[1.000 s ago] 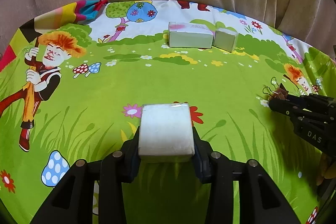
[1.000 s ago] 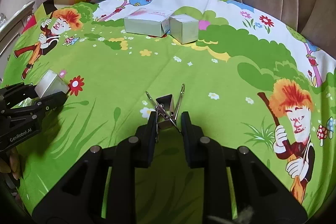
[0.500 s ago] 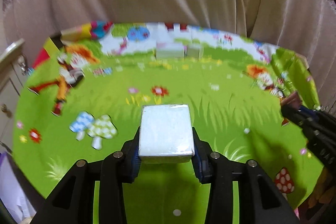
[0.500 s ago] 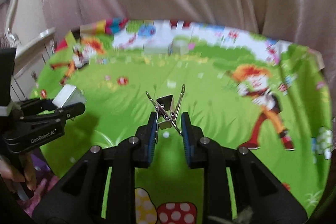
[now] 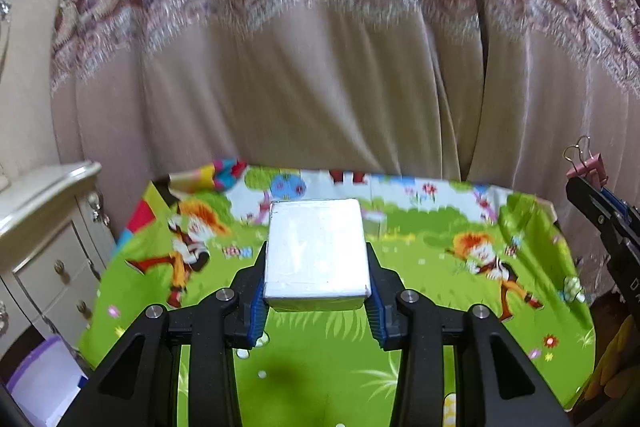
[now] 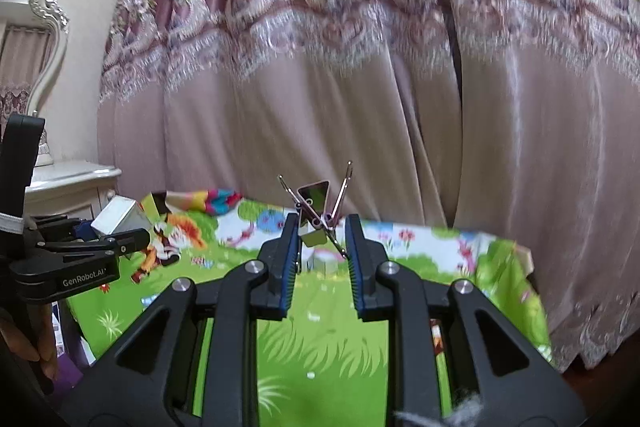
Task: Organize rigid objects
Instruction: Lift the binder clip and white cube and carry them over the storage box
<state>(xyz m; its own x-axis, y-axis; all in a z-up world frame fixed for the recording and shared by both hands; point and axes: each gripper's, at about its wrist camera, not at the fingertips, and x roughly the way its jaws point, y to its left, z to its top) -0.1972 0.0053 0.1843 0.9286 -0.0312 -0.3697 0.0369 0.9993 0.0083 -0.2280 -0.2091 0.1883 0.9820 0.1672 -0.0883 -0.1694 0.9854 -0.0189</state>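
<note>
Left tongs [image 5: 316, 301] pinch a white rectangular box [image 5: 316, 253], frame centre; right tongs [image 6: 322, 247] pinch a pink metal binder clip [image 6: 314, 213], both lifted above the cartoon-printed tabletop [image 5: 420, 347], presumably for carrying.

Only 1 legible mark appeared: "GenRobot.AI" in white letters on the black side of the left gripper [image 6: 120, 239], seen well to the left of the right gripper [image 6: 322, 259] in its wrist view. No other lettering could be read in either view.
</note>
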